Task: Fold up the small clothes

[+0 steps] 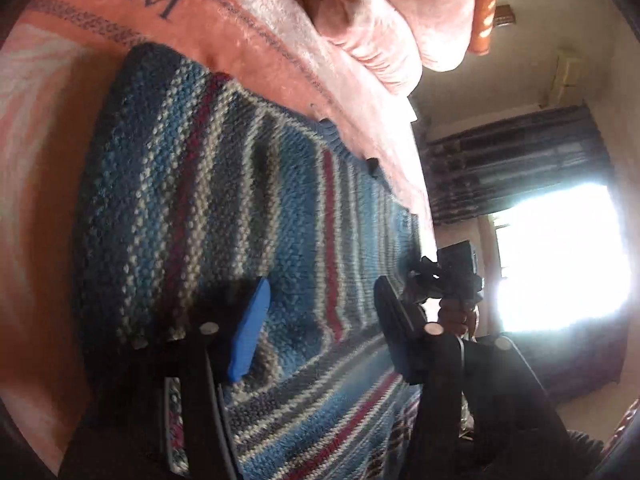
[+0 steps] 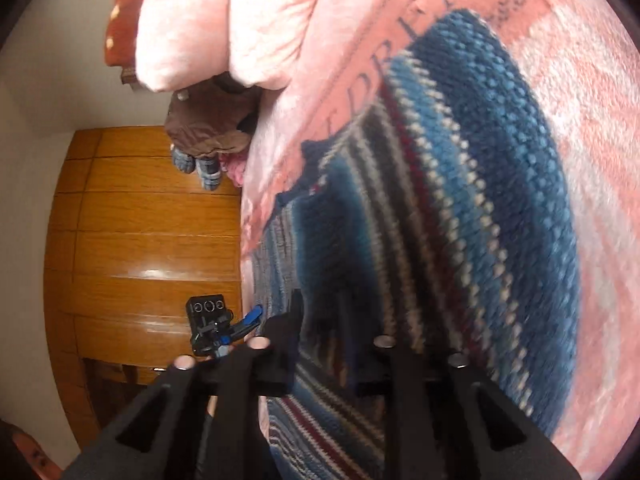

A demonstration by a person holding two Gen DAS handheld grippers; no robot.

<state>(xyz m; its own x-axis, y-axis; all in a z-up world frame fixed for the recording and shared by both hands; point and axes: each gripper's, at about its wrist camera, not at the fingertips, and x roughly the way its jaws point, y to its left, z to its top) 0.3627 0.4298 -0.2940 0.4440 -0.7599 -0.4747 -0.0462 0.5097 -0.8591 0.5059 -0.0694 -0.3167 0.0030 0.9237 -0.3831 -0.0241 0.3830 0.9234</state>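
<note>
the striped knit sweater (image 1: 240, 208) lies spread on the pink blanket (image 1: 280, 52) — flat for folding. the left gripper (image 1: 320, 320) hovers over it with jaws spread; the right gripper (image 2: 332, 344) looks parted too, gripping nothing — likely seeking edges.

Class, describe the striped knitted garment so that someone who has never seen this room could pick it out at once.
Find the pink blanket with dark lettering that covers the bed. Spread flat on it lies the knitted garment. It is the only woolly piece striped in blue, grey, white and dark red; the folded bedding behind it is plain pink.
</note>
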